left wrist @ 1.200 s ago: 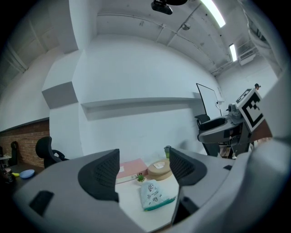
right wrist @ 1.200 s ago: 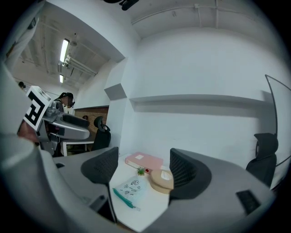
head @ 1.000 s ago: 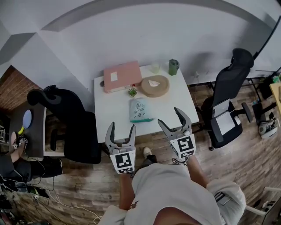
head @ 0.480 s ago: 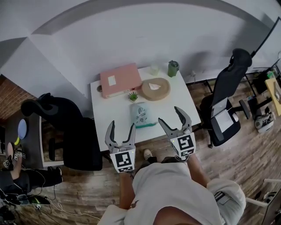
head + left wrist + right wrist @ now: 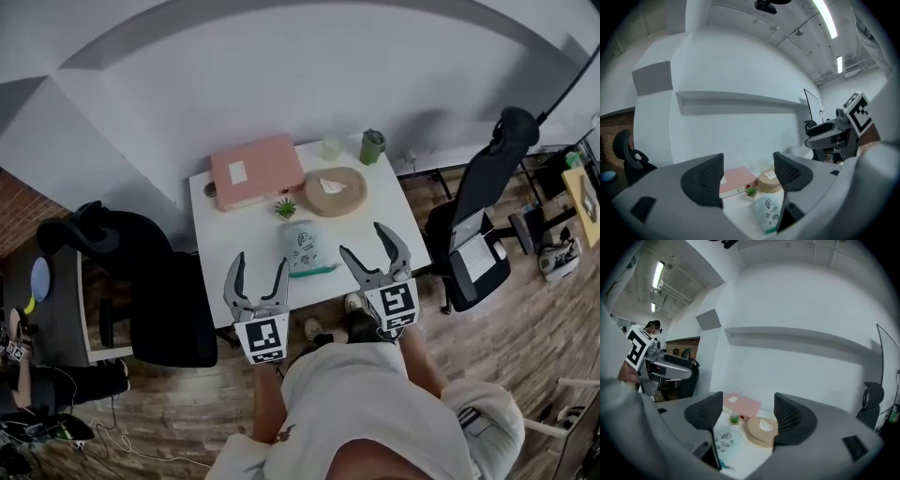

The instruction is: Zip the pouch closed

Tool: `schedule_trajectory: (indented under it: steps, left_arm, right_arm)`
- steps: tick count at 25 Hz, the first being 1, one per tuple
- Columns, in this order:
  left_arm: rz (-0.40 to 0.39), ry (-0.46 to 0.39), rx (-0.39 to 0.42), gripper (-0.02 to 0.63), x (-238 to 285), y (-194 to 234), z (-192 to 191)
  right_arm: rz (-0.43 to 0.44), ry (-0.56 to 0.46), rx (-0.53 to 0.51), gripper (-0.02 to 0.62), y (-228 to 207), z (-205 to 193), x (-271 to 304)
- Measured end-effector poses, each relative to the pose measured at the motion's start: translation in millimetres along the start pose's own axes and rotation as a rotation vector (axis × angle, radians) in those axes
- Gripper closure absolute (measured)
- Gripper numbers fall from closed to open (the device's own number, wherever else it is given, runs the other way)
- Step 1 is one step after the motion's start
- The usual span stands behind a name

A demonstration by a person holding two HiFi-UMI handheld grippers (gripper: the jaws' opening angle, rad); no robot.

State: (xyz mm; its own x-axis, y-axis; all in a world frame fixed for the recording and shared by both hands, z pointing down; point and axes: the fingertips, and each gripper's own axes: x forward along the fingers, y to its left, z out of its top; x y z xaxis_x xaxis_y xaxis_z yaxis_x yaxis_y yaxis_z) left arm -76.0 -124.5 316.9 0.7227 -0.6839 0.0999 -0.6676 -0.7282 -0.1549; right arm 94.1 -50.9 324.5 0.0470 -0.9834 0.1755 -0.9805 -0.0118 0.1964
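The left gripper (image 5: 260,267) hangs by the near edge of the white table (image 5: 220,248), its jaws spread wide with nothing between them. Ahead of its fingers and a little to their right, the pale printed pouch (image 5: 302,249) lies flat on the table. Beyond it are a small potted plant (image 5: 285,206), a pink box (image 5: 256,171) and a round tan tissue holder (image 5: 331,190). The right gripper (image 5: 362,240) is likewise wide open and empty, with the pouch ahead and left of its fingers.

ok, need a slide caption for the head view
Left gripper and right gripper, jaws open and empty, hover short of the pouch on the white table.
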Motion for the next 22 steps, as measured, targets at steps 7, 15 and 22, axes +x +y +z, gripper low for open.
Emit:
schedule_trajectory:
  steps: [7,15,22]
  left_arm:
    - [0.052,0.011,-0.01,0.276,19.1,13.6,-3.4]
    - [0.142,0.011,-0.026,0.288,53.5,13.8,-7.7]
    - [0.228,0.07,-0.054,0.298,78.0,9.1,-25.8]
  right_arm:
    - [0.035,-0.007,-0.001,0.253,-5.1,-0.5,28.7]
    - [0.127,-0.019,-0.004,0.258,-18.1,-5.0,69.8]
    - [0.265,0.014,-0.037,0.265,-19.8,-25.4,103.2]
